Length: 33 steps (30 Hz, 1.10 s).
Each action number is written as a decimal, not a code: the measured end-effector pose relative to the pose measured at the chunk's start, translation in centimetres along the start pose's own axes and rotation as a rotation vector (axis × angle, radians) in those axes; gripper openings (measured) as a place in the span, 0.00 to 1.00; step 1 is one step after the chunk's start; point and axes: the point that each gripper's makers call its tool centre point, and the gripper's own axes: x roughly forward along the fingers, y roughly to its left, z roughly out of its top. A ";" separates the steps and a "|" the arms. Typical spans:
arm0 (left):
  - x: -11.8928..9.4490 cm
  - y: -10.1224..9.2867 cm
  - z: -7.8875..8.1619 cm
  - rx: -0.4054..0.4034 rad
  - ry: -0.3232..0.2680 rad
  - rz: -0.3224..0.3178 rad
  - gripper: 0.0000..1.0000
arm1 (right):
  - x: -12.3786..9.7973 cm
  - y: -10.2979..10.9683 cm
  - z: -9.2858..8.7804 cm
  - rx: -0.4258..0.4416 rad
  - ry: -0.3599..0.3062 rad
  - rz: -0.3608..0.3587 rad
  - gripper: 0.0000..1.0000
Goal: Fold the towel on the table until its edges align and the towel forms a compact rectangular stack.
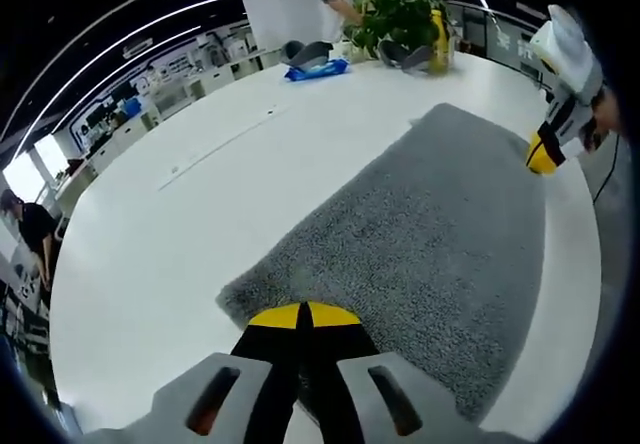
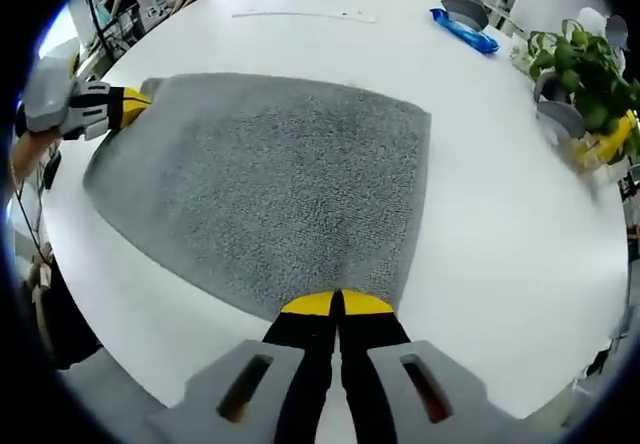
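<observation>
While pinching adjacent corners of limp, shaggy grey towel (image 2: pixel 270 184), left tool (image 1: pixel 303 316) and right tool (image 2: pixel 337 304) clenched; lift together.

Grey shaggy towel (image 2: pixel 270 179), flat on table

A potted plant (image 1: pixel 400 16) and blue packet (image 1: pixel 315 69) sit far off.

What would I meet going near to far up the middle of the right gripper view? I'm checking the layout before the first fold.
Right gripper, jaws together at the towel's near edge → grey towel → bare white table → thin pale strip lying on the table.
</observation>
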 end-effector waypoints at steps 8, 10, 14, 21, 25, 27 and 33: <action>-0.5 -0.5 -0.4 0.004 0.013 -0.019 0.01 | 0.0 -0.1 0.0 -0.044 0.020 0.027 0.00; -0.7 -0.8 -0.6 0.012 0.023 -0.022 0.01 | 0.0 -0.1 0.0 -0.036 0.030 0.046 0.00; -1.1 -1.4 -0.9 0.062 0.046 -0.026 0.01 | 0.0 -0.2 0.0 -0.030 0.044 0.078 0.00; -2.1 -2.3 -1.6 0.092 0.072 -0.038 0.01 | 0.0 0.0 -0.1 -0.059 0.028 0.084 0.00; -2.6 -2.8 -2.0 0.100 0.079 -0.040 0.01 | 0.0 0.0 0.0 -0.075 0.028 0.078 0.00; -2.9 -3.0 -2.1 0.101 0.081 -0.043 0.01 | 0.0 -0.1 0.0 -0.077 0.031 0.076 0.00; -3.5 -3.7 -2.6 0.097 0.093 -0.055 0.01 | 0.1 -0.3 0.2 -0.065 0.039 0.088 0.00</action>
